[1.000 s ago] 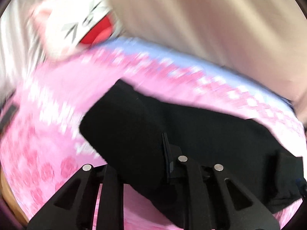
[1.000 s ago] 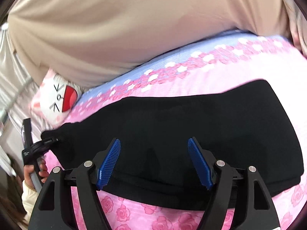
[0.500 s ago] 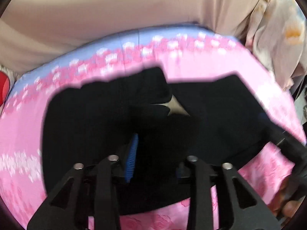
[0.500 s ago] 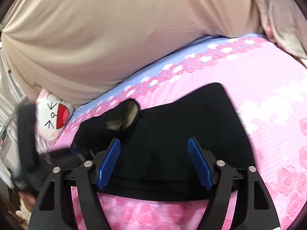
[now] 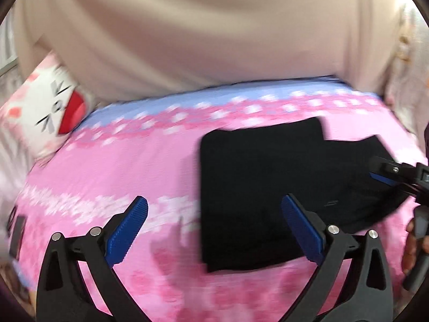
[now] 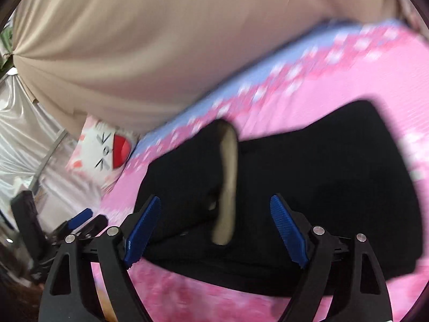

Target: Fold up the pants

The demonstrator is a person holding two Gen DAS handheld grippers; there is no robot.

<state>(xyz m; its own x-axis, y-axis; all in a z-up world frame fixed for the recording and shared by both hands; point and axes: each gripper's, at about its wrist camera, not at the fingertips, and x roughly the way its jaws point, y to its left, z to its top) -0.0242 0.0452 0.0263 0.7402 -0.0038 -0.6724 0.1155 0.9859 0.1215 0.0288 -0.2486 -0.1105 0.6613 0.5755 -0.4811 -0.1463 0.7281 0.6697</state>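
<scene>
The black pants lie folded over on the pink flowered bed cover. In the right wrist view the pants show a pale lining strip at the fold. My left gripper is open and empty, just left of the pants' near edge. My right gripper is open and empty, low over the pants. The right gripper also shows at the right edge of the left wrist view, and the left gripper shows at the left of the right wrist view.
A white cat-face pillow lies at the far left of the bed. A beige curtain hangs behind the bed. A flowered cloth hangs at the right. A dark object lies at the bed's left edge.
My left gripper let go of the pants leg, opened and drew back to the left. The leg now lies folded over the rest. The right gripper stayed open and dropped closer to the pants.
</scene>
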